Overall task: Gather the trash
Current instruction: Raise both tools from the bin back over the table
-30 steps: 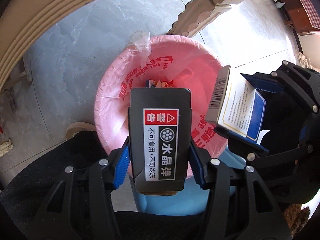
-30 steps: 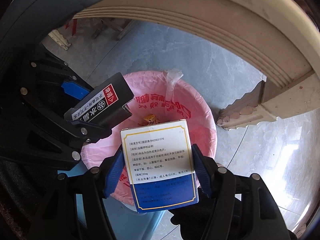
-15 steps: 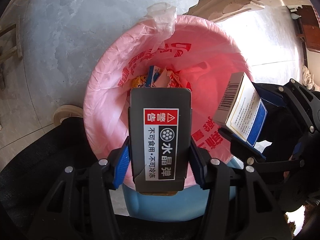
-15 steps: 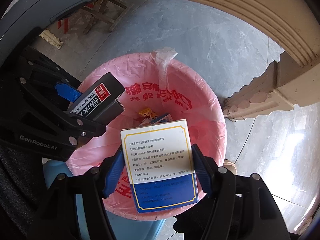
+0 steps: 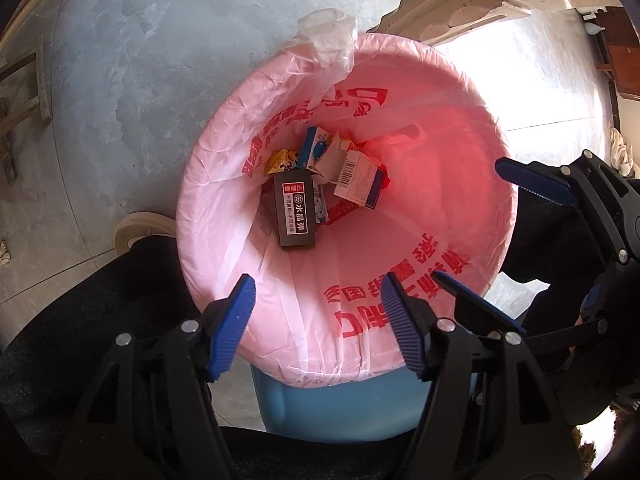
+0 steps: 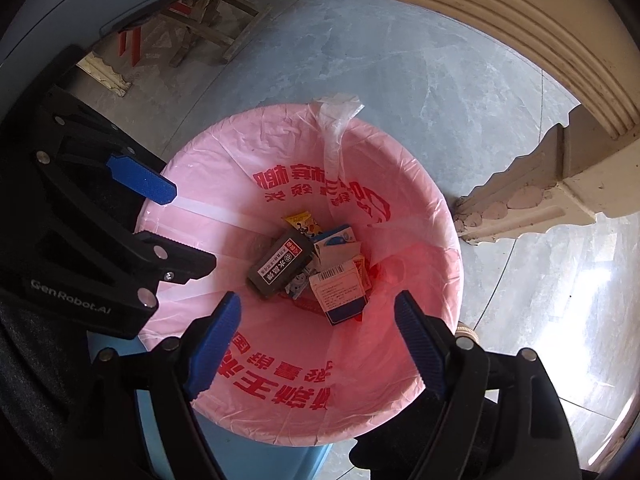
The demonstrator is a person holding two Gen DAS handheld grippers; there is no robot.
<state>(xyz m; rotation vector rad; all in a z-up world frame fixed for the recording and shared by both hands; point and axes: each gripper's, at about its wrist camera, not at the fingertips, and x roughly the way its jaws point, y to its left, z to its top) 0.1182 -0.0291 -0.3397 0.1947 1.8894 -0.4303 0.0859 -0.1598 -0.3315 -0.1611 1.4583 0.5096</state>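
Note:
A blue bin lined with a pink bag (image 5: 400, 280) (image 6: 280, 392) stands below both grippers. The black box with a red warning label (image 5: 297, 210) (image 6: 280, 266) lies at the bin's bottom. The white and blue medicine box (image 5: 360, 180) (image 6: 340, 292) lies beside it among other wrappers. My left gripper (image 5: 318, 320) (image 6: 160, 228) is open and empty above the bin's near rim. My right gripper (image 6: 318, 344) (image 5: 480, 236) is open and empty above the bin.
A yellow snack wrapper (image 5: 282, 160) (image 6: 302, 222) and a blue and white carton (image 5: 316, 148) (image 6: 334, 240) lie in the bin. The grey tiled floor (image 5: 160, 60) surrounds it. A carved beige table leg (image 6: 532, 200) and curved table edge (image 6: 440, 12) stand close by.
Both grippers have opened. The black box and the medicine box have dropped from them to the bottom of the bin.

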